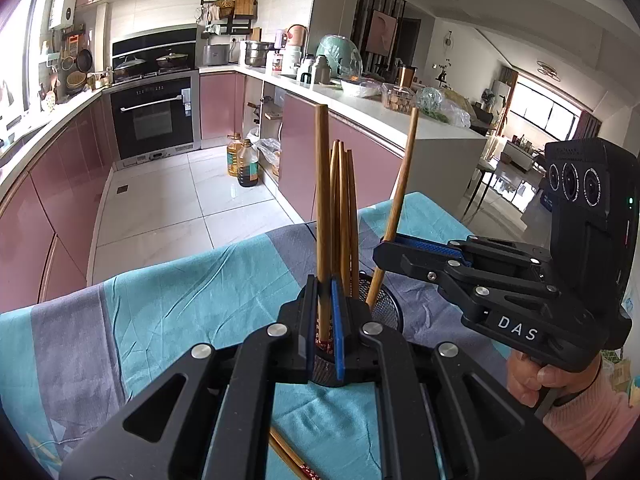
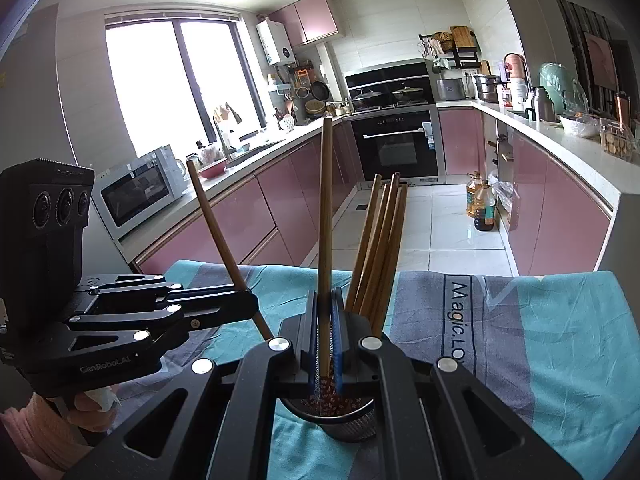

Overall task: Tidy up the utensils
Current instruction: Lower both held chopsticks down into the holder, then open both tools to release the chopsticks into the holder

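Observation:
A black mesh holder [image 1: 385, 301] [image 2: 345, 424] stands on the blue and grey tablecloth [image 1: 168, 304], with several wooden chopsticks [image 1: 342, 216] [image 2: 380, 248] upright in it. My left gripper [image 1: 325, 292] [image 2: 250, 300] is shut on one chopstick [image 1: 322, 216] [image 2: 216, 232], whose red patterned lower end sits at the holder's rim. From the right, my right gripper [image 2: 325, 304] [image 1: 382, 252] is shut on another chopstick [image 2: 325, 232] [image 1: 397, 204], with its lower end inside the holder. Both held sticks point up.
More chopsticks [image 1: 289, 461] lie on the cloth near me, partly under the left gripper. Past the table's far edge lie a tiled floor, pink cabinets, an oven [image 1: 154, 118] and oil bottles [image 1: 246, 162]. A microwave [image 2: 140, 190] sits on the left counter.

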Available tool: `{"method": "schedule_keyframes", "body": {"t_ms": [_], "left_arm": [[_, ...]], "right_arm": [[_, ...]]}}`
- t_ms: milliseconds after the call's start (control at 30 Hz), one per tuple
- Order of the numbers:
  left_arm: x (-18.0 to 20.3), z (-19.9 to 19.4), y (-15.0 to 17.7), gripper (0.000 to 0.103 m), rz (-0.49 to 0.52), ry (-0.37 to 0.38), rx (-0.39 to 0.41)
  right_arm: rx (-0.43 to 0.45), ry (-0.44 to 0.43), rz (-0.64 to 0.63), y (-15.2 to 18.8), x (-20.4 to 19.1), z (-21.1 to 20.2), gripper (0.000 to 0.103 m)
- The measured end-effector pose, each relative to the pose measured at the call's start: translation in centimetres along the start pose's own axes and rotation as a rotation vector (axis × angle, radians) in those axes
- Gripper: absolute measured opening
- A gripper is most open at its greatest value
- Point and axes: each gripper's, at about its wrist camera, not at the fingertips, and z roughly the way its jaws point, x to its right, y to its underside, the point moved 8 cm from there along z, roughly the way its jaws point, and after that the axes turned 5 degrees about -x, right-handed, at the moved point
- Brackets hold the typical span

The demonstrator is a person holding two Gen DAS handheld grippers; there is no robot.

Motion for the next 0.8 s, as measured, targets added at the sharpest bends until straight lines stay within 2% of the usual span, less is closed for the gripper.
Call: {"method": "schedule_keyframes", "body": {"t_ms": [500,800], "left_arm": [[-0.2,3.4,-0.2,0.007,-0.010,-0.001,-0.059],[-0.6,4.4,0.0,0.008,-0.021,-0.003,-0.059]], "right_arm": [[-0.029,0.011,0.027,0.6,0.8,0.9,0.006],[-0.045,0.019,0.044,0.8,1.1,1.6,0.006]]}}
